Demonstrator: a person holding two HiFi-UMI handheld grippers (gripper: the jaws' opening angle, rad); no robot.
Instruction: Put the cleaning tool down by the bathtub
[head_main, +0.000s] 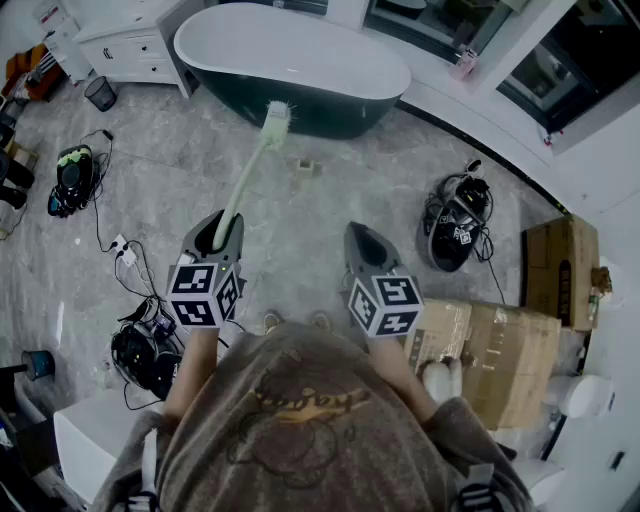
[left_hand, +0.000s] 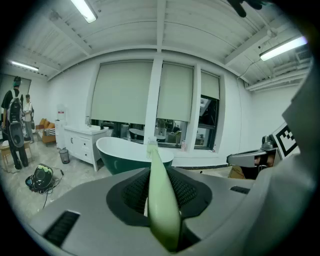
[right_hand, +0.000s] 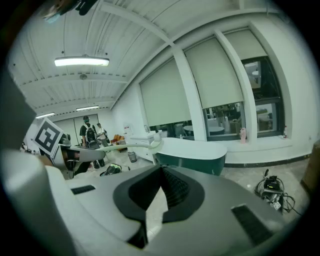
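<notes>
Holding the cleaning tool (head_main: 248, 175), a pale green long-handled brush: the left gripper (head_main: 222, 225) has its jaws clamped narrow on the lower handle. The shaft slants up and forward, with the bristle head (head_main: 276, 118) in the air over the floor (head_main: 300, 225), just short of the bathtub (head_main: 330, 112). The tub stands at the floor's far edge, below the windows. The right gripper (head_main: 362, 240) has its jaw tips together with nothing between them, idle beside the left.

Judged step: carry forward, then lower.
- Step closer before lowering; the handle is long.
- Bring the head down first onto bare floor beside the tub's dark wall, near the small pale object (head_main: 304, 166) but not on it.
- Lay the shaft flat, then let go once it rests.
- Risk: releasing high, so that it clatters or rolls.
</notes>
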